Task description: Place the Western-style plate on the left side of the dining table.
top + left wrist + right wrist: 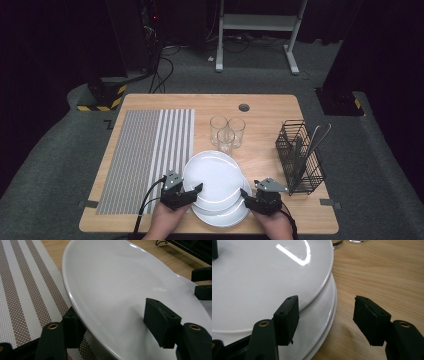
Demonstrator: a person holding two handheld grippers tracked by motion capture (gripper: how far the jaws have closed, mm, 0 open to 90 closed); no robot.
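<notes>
Jaws of the left gripper (192, 192) straddle the top plate's (212, 177) rim, apart; right gripper (248, 196) gapes beside the stack (225, 216)

From my remote station I saw the wooden table (270, 107) standing on grey carpet (45, 165). A round cable grommet (244, 107) sat near the table's far edge. Beyond it stood a white metal frame (260, 22) with two feet on the floor. A base with yellow-black hazard striping (102, 97) was at far left, with black cables (162, 70) trailing beside it. The surrounding room was dark.
</notes>
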